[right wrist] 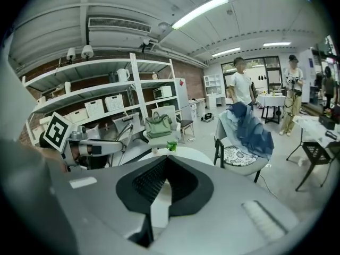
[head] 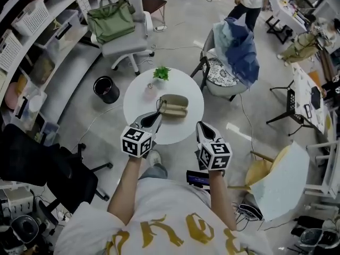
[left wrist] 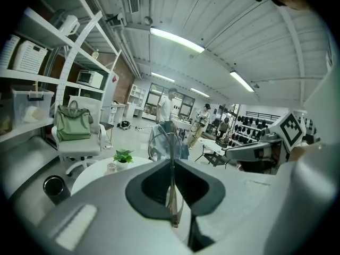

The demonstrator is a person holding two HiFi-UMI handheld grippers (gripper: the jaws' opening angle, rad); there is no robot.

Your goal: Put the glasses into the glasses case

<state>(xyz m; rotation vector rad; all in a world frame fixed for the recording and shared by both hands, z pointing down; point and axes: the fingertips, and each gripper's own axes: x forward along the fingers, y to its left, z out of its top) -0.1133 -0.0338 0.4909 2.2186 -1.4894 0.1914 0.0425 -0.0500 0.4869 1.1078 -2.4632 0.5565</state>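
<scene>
Where the head view looks down on the round white table (head: pixel 183 132), the olive glasses case (head: pixel 174 106) lies near its middle, apparently open, with a potted plant (head: pixel 161 73) behind it. The left gripper (head: pixel 155 117) hangs just beside the case's left end with the glasses (head: pixel 159 105) at its tip; the right gripper (head: pixel 204 129) is over the near edge. Left gripper view: jaws clamped on the glasses (left wrist: pixel 173 201), seen edge-on, thin frame only. Right gripper view: jaws closed together, nothing between them. Risks, as I judge them: the narrow grip lets the frame twist or slip while lowering; a temple snags the rim; the unheld case slides.
</scene>
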